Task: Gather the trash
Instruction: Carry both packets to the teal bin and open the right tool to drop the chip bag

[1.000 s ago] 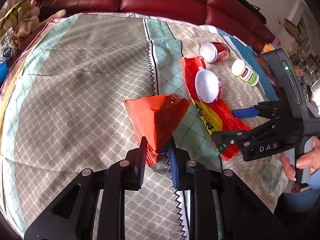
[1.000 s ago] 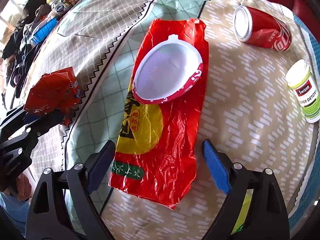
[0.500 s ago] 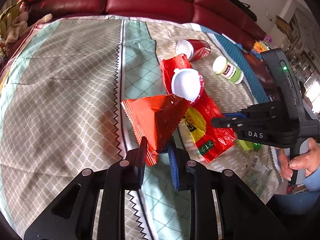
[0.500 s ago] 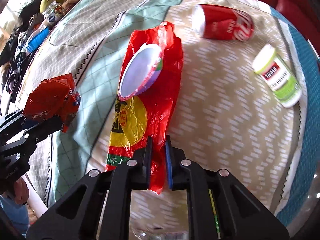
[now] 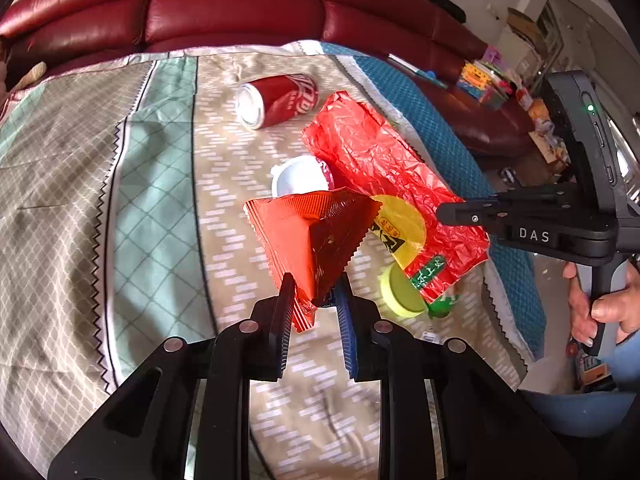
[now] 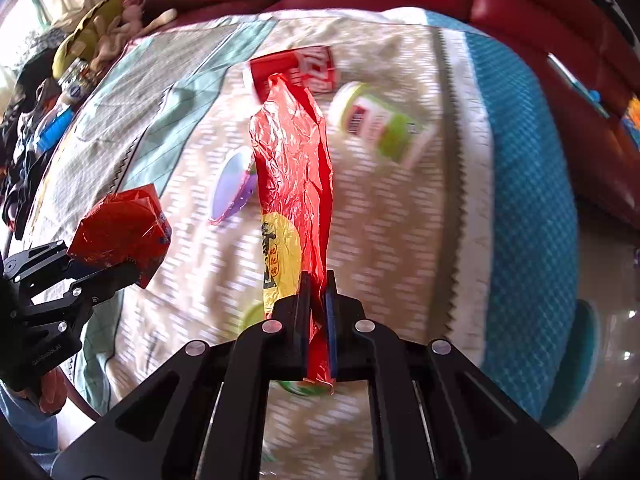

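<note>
Wrappers, light, thin and crinkly, were best pinched at an edge: orange packet (image 5: 312,236) was clamped in left gripper (image 5: 312,304), red bag (image 6: 294,160) in right gripper (image 6: 318,304), both lifted above the bedspread (image 5: 152,184).

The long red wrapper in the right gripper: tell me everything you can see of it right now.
The long red wrapper is a crinkled, glossy plastic snack bag, red with a yellow circle bearing dark characters and a green strip near one end. The right gripper has just closed its jaws on that printed end, and the wrapper looks lifted off the patterned cloth, stretching away from the jaws towards the red soda can. It looks flat and empty. The white plastic lid lies beside it; whether they touch is unclear.
</note>
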Demonstrator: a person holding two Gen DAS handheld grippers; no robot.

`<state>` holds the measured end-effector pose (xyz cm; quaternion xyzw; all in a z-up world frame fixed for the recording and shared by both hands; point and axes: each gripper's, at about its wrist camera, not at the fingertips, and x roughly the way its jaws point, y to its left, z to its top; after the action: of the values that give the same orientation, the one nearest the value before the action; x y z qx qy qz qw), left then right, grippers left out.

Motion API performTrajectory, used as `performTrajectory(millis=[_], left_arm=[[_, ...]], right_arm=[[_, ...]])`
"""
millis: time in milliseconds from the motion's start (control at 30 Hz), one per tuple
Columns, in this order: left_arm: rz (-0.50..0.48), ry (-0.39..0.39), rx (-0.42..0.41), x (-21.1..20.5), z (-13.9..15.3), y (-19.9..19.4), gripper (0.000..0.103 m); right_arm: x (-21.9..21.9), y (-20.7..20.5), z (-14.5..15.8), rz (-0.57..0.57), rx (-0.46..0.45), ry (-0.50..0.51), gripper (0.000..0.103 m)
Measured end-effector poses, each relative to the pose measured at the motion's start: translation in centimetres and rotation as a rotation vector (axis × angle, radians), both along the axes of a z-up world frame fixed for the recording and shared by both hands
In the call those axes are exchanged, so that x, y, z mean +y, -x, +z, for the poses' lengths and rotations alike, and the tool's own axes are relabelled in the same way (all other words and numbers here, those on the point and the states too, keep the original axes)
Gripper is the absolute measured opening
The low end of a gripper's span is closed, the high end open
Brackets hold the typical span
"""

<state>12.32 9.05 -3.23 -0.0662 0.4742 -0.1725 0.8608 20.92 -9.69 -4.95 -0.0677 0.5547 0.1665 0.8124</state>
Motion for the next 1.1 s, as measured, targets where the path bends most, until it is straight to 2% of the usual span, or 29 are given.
performTrajectory(millis=[400,533,733,933,1100], left_arm=[[-0.135,-0.008,-0.019,-10.1,1.6,-1.4,0.022],[-0.193,-0.016,-0.018,-14.2,1.9,-1.9,0.022],[-0.302,-0.032,-0.013,-21.3,2.1,-2.8,0.022],[-0.417,-0.049,-0.006,-28.9,1.7,-2.8,0.022],[-0.492,-0.070,0.017,-34.7,0.9,-2.3,0.022]], right_arm=[[-13.6,1.3,2.8,-0.192,-0.053,-0.061,0.006],[-17.2,2.0,3.0,-0.249,-0.065,-0.083,0.006],[-25.4,3.8,3.4,-0.374,-0.087,-0.116,0.006],[-34.2,6.3,2.7,-0.510,-0.093,-0.116,0.006],[-40.1,8.1,0.7,-0.601,-0.066,-0.113,0.006]])
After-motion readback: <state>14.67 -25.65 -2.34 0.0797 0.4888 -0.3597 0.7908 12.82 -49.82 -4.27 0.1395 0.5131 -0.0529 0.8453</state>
